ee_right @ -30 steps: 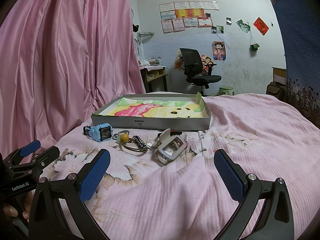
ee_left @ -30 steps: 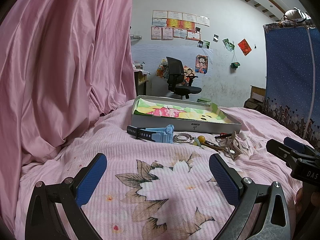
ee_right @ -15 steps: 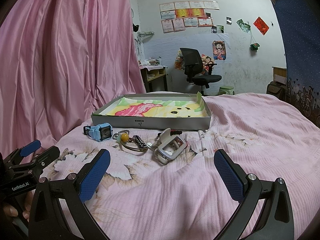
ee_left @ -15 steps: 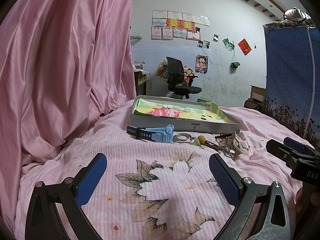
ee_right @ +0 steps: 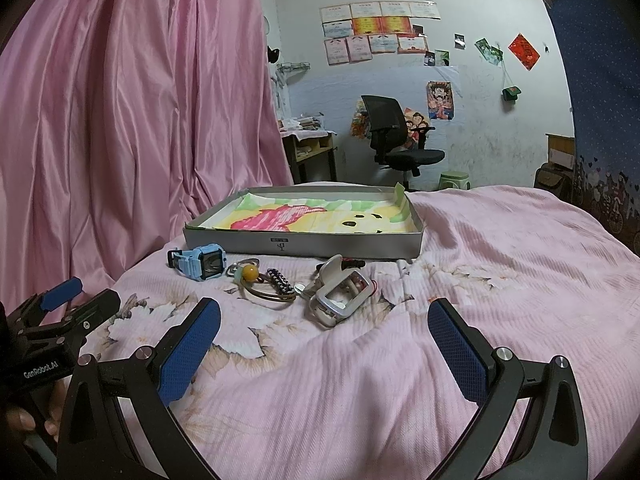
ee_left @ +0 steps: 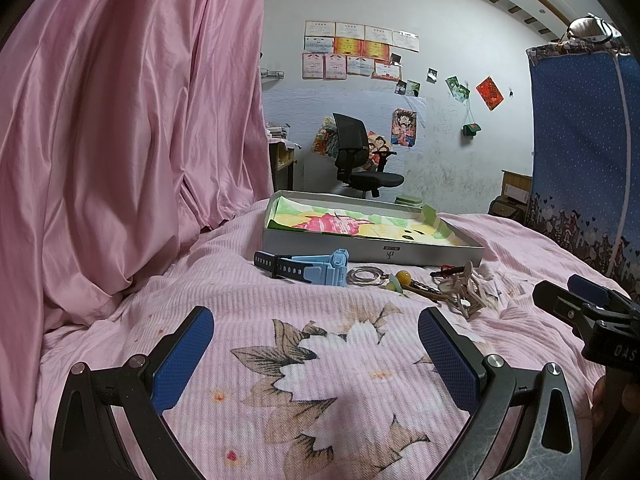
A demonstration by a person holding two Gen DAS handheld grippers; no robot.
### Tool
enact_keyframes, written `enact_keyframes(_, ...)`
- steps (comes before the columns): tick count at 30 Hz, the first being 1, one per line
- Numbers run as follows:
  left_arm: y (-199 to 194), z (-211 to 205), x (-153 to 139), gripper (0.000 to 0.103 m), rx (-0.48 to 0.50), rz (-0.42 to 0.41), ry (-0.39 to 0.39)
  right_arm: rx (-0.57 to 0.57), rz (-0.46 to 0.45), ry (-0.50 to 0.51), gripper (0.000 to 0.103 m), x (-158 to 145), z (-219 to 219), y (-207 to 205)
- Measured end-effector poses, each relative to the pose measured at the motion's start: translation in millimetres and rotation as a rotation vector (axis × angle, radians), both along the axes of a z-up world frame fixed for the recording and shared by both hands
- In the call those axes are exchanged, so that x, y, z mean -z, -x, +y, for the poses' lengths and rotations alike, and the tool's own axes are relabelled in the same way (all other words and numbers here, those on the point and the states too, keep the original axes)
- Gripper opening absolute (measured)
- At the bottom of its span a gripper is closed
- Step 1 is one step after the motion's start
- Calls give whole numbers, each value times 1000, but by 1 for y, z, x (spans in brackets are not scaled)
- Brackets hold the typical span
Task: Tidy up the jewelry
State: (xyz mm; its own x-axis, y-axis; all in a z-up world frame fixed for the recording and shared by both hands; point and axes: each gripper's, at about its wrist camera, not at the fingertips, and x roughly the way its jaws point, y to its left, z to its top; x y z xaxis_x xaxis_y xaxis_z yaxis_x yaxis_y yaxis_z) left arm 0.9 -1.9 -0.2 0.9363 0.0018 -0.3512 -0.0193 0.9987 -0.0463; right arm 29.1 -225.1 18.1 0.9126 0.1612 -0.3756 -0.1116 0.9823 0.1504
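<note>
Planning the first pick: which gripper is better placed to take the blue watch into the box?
Left, probably. The blue watch lies at the left end of the row, nearer the left gripper. The right gripper faces the white watch instead. Both are open and empty.

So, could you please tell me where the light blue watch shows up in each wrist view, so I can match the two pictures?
Left wrist view: the light blue watch lies centre frame on the pink bedspread, left of the clear ring.
Right wrist view: the watch sits left of centre, leftmost of the row of items.
Shared landmark: the grey tray, just behind the watch in both views.
</note>
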Motion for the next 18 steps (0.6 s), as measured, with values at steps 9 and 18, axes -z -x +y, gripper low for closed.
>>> enact_keyframes(9,2,0,-3,103,3,0,-4,-2,2,2,102,0,0,0)
enact_keyframes(18,-12,2,-4,103,20,68,16,-53,19,4,102,-5,-5,-10)
